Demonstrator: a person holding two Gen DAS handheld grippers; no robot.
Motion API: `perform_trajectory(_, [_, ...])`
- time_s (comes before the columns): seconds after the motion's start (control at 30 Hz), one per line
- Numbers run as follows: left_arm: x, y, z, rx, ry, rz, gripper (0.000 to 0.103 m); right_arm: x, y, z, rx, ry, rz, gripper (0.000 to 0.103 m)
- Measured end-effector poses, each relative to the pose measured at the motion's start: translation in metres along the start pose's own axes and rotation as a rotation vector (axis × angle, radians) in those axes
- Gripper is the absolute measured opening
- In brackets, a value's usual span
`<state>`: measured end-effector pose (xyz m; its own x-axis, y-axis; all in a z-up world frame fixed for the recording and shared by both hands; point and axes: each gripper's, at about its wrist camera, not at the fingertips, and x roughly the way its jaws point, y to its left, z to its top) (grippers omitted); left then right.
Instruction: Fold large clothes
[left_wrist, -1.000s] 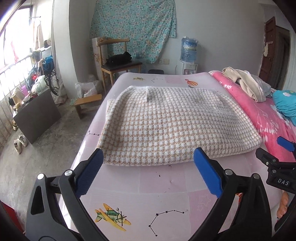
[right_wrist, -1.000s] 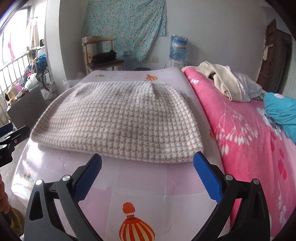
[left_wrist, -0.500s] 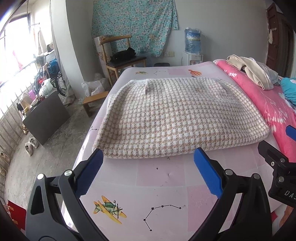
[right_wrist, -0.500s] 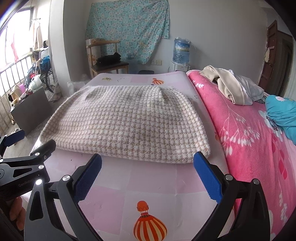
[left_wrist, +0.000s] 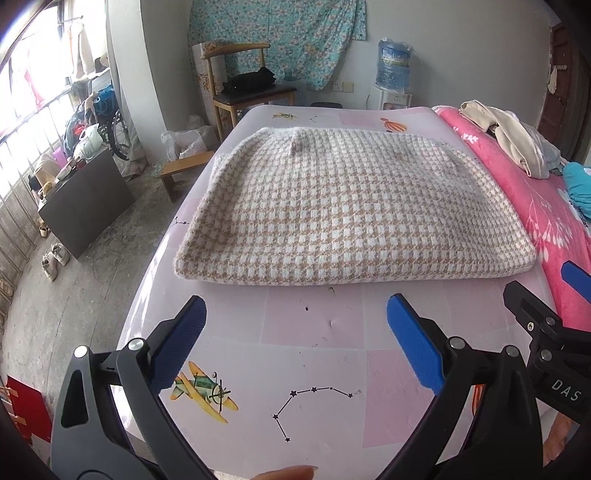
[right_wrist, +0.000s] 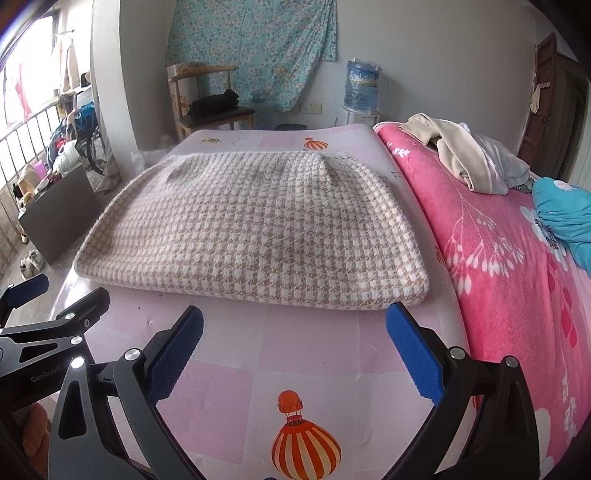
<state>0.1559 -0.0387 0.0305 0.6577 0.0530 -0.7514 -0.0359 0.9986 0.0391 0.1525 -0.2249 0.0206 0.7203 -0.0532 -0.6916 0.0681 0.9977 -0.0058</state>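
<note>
Houndstooth garment (left_wrist: 354, 206) lies folded, near edge clear of both grippers' (left_wrist: 295, 328) (right_wrist: 293, 328) wide-spread, empty jaws.

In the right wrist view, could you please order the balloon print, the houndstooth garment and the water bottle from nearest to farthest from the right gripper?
1. Balloon print, on the mat just beyond the right gripper.
2. Houndstooth garment, folded mid-mat.
3. Water bottle, by the far wall.

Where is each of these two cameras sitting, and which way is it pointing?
Left wrist: sits on the open left gripper, facing the folded beige-and-white houndstooth garment; a fingertip and the right gripper show.
Right wrist: sits on the open right gripper, facing the same garment; the left gripper shows.
Shared: garment, pink blanket, wooden chair.
</note>
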Motion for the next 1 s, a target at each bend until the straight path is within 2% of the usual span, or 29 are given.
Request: perform_trajectory(1.0, [-0.0055, -0.0024, 0.0003, 0.015, -0.005, -0.019, 0.095, -0.001, 0.0001, -0.0008, -0.009, 0.008, -0.024, 0.097])
